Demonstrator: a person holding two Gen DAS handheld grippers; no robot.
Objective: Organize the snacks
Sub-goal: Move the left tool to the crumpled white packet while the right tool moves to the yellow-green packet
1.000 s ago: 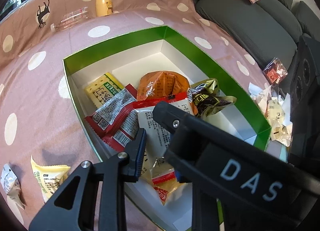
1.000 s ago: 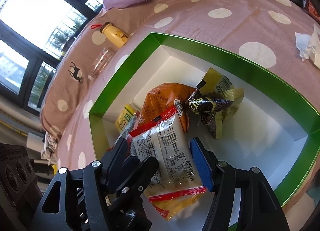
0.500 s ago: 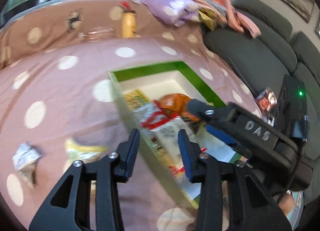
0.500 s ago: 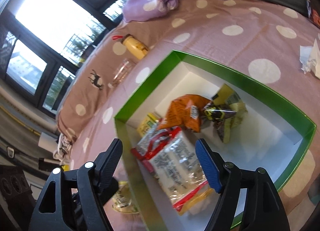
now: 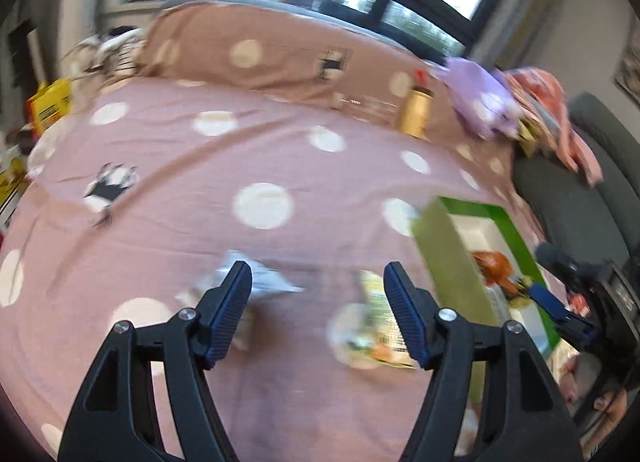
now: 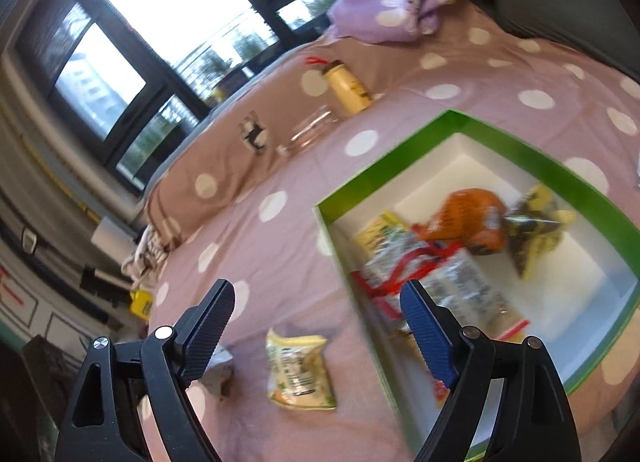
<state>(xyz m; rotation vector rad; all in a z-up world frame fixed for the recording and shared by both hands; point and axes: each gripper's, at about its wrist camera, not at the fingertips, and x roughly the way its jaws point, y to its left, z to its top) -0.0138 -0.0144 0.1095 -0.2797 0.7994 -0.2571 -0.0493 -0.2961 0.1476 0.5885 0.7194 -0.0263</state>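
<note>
Yellow snack packet (image 6: 300, 372) on bedspread between opening, empty right gripper (image 6: 316, 310) fingers, green box (image 6: 400, 165) beside

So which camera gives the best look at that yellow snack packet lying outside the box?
The right wrist view: the yellow snack packet lies whole and fairly sharp on the bedspread. In the left wrist view it is motion-blurred and partly hidden.
</note>
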